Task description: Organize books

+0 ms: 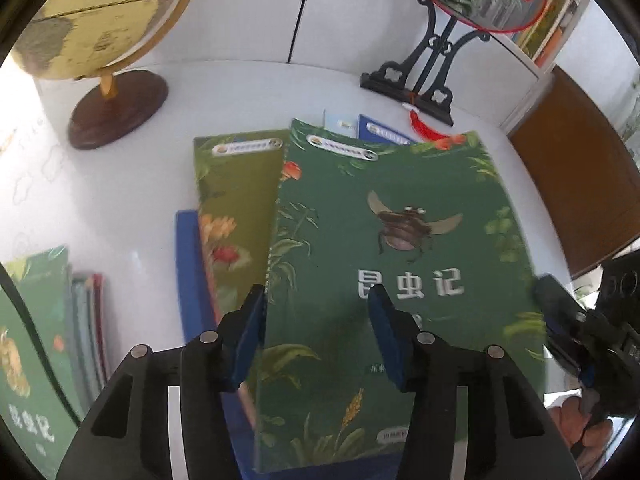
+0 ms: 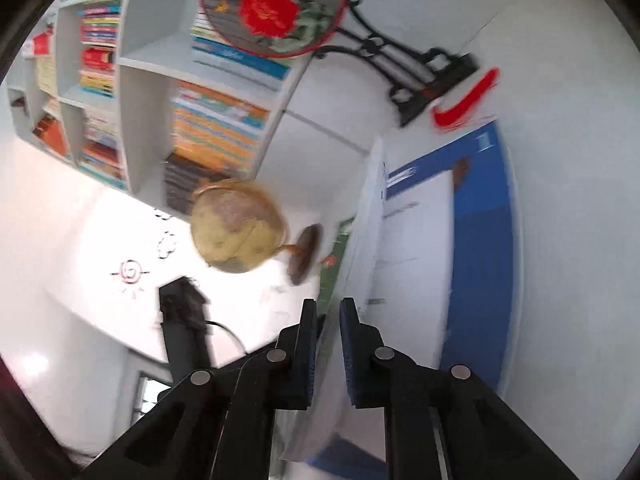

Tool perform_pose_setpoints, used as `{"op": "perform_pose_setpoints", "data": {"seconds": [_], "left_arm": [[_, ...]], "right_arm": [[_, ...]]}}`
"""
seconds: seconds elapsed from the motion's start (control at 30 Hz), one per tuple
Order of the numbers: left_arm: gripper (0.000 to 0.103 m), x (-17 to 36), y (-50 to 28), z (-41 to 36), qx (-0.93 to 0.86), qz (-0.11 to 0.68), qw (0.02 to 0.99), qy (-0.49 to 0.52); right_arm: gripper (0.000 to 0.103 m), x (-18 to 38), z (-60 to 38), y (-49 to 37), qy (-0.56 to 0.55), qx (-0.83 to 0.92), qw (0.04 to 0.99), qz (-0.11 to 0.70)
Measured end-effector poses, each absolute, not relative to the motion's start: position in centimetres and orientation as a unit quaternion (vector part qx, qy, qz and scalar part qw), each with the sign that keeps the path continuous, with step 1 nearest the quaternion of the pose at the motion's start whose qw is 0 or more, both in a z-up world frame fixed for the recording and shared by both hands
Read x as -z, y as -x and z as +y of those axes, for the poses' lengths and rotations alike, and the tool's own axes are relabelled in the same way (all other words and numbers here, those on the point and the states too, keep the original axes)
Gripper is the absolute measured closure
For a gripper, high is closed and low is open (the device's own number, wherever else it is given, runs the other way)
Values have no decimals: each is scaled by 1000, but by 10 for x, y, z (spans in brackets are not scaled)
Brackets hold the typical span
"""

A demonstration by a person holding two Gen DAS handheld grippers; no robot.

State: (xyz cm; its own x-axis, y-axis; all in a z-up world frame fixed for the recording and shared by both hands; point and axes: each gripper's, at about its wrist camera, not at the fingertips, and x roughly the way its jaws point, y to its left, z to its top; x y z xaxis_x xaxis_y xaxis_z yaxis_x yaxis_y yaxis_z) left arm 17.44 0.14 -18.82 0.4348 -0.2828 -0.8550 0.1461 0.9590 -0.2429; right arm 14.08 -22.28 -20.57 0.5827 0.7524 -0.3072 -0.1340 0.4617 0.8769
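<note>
On the white surface I see the bookcase at the far side, its compartments packed with books. Nearer, my right gripper pinches the green beetle book by its right edge above a blue book; my left gripper stands spread over the cover.

The left gripper hangs over a dark green paperback with a flying beetle on its cover, its blue-padded jaws apart — one at the book's left edge, the other over the cover. Beneath lie an olive-green flowered book and a blue book on the white tabletop. A yellowish globe on a brown wooden base stands at the far left; the right gripper meets the beetle book's right edge.
</note>
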Motion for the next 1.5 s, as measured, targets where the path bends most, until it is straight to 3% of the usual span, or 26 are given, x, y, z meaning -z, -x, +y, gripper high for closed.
{"op": "perform_pose_setpoints", "data": {"seconds": [0.1,0.27,0.43,0.67,0.83,0.97,1.0,1.17,1.27,1.37,1.5], "left_arm": [[55,190,-165,8,111,516,847,57],[54,197,-164,28,111,526,839,82],[53,198,-163,29,113,525,840,76],[54,199,-161,28,117,526,839,80],[53,200,-158,31,119,529,836,85],[53,203,-157,33,127,534,830,98],[53,203,-157,33,128,533,831,95],[54,202,-154,32,141,533,831,81],[55,196,-150,36,142,526,834,87],[55,185,-145,39,166,516,832,116],[55,171,-141,37,182,500,838,119]], "right_arm": [[90,212,-211,-140,-390,-234,800,392],[88,249,-220,-138,-460,-232,733,443],[88,250,-221,-124,-466,-241,717,460],[87,250,-220,-113,-466,-236,716,463],[75,245,-218,-109,-454,-242,726,456],[75,250,-214,-97,-436,-245,714,490],[80,252,-211,-94,-429,-241,712,501],[80,253,-211,-87,-452,-238,730,454],[80,241,-199,-98,-409,-237,755,454],[88,211,-192,-92,-368,-262,792,410],[90,183,-170,-89,-250,-224,845,416]]}}
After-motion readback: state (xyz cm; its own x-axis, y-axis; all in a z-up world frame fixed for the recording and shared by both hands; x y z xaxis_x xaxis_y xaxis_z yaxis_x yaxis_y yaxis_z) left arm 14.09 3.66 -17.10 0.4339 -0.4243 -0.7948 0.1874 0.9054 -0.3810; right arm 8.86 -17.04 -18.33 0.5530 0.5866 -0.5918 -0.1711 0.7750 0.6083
